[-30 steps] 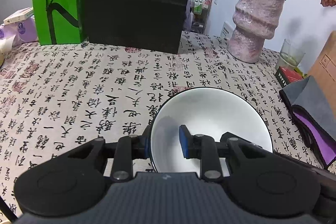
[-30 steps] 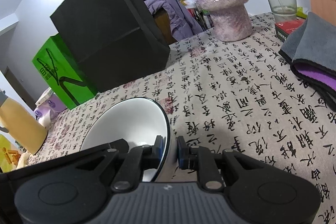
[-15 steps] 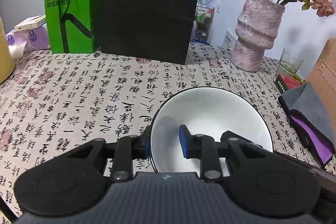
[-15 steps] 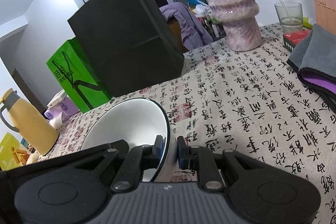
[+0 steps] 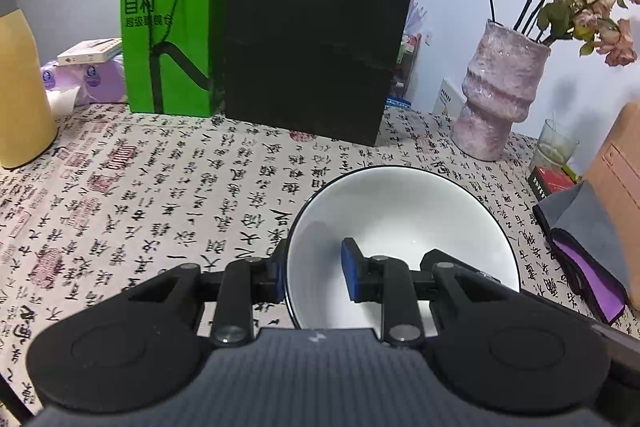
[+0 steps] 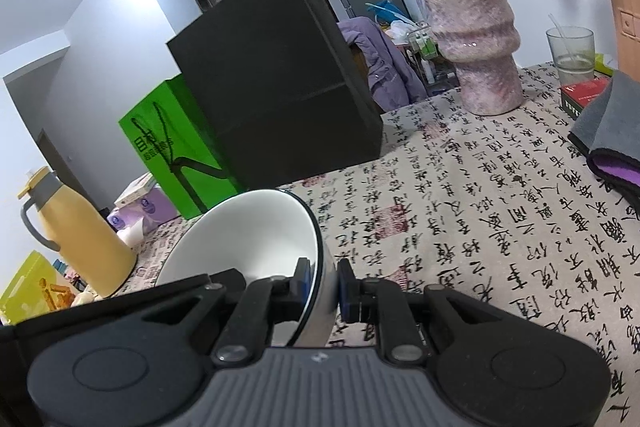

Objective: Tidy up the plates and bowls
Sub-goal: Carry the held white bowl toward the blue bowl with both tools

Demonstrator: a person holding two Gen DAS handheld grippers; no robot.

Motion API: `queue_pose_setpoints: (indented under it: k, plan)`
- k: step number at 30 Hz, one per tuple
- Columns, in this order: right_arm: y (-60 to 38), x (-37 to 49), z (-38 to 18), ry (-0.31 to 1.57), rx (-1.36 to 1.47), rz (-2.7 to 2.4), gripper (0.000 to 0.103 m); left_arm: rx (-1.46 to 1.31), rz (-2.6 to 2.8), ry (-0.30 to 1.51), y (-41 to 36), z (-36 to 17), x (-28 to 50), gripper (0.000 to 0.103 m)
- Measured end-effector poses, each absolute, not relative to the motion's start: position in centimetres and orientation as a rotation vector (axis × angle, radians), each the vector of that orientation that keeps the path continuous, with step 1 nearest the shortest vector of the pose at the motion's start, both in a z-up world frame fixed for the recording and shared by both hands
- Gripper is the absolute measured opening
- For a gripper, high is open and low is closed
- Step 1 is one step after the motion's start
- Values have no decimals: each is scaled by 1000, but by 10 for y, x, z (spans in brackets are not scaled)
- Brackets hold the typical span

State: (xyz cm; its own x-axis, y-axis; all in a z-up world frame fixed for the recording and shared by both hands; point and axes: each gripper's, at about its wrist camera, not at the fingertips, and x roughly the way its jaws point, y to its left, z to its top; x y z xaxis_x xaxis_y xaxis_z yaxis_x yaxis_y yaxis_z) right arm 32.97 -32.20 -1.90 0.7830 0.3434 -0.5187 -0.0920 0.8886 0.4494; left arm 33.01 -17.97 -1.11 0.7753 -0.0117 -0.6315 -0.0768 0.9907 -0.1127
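- Left wrist view: the left gripper (image 5: pixel 316 269) is clamped on the near-left wall of a white bowl (image 5: pixel 404 223) with a thin dark rim, low and centre-right in the frame. One blue pad sits inside the bowl and the other outside.
- A pinch across the wall is probably used because the bowl is too wide for the jaws to span.
- I judge the bowl to be off the tablecloth (image 5: pixel 168 195), with the opposite rim taken by the other gripper so it stays level.
- In the upper part of the frame a green bag (image 5: pixel 172 35) stands touching a taller black bag (image 5: pixel 316 35). The green one carries white Chinese characters; the first large one looks like "目", the smaller row below is too blurred to read.
- A yellow flask (image 5: pixel 20 79) fills the left edge and a pink vase (image 5: pixel 500 95) with dried flowers stands at the right. A red box (image 5: pixel 554 183) and a folded grey cloth (image 5: pixel 580 223) lie at the right edge.
- The tablecloth is printed all over with brush-style Chinese writing and red seal marks, too distorted to read.
- Right wrist view: the right gripper (image 6: pixel 323 285) is clamped on the bowl (image 6: pixel 248 231) at lower centre, the wall held edge-on between the two pads.
- Here the bowl looks tipped, open side toward the left of the frame. I cannot tell whether that is real tilt or the camera's angle.
- The green bag (image 6: pixel 168 143) at middle left shows its printing sideways and unreadable. A drinking glass (image 6: pixel 570 55) stands at the right edge.
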Motion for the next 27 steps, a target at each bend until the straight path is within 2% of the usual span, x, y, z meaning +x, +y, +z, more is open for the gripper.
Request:
queue_pose_setpoints:
  k: [27]
  plan:
    - [-277, 275, 1, 617, 412, 277, 15, -144, 62, 658, -135, 9, 267, 27]
